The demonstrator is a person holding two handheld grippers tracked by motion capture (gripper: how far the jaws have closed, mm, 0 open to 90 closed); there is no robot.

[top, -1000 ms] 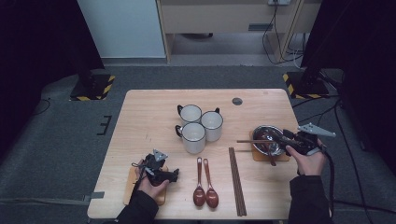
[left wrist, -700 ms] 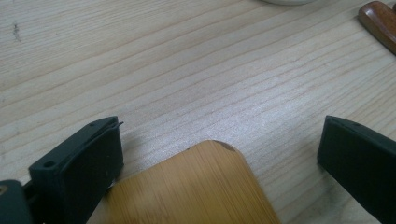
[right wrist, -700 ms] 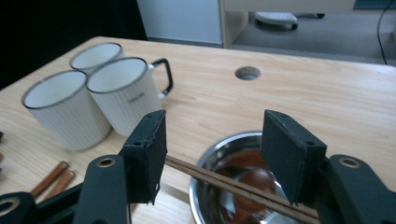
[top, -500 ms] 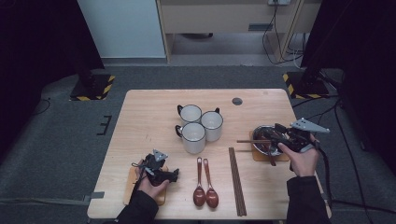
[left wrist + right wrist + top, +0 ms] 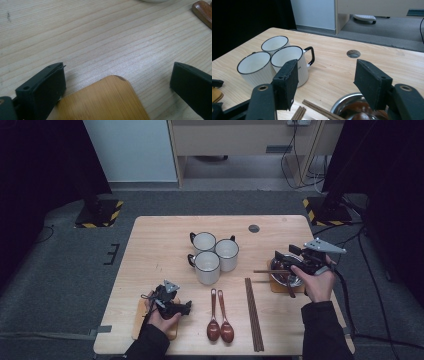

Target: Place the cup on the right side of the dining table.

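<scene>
A light wooden rectangular table [image 5: 160,245] with a small round dark hole [image 5: 254,228] near its far edge carries three white enamel mugs with dark rims [image 5: 212,256], clustered touching at its middle. Nearer the person lie two dark brown wooden spoons [image 5: 219,317] side by side, a pair of dark wooden chopsticks [image 5: 252,312] just right of them, and a bamboo coaster [image 5: 139,320] at the left. A second coaster at the right bears a steel bowl [image 5: 281,276].

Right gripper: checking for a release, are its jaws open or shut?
Open: the right gripper has just been opening, jaws apart with nothing between, above the metal bowl.
</scene>
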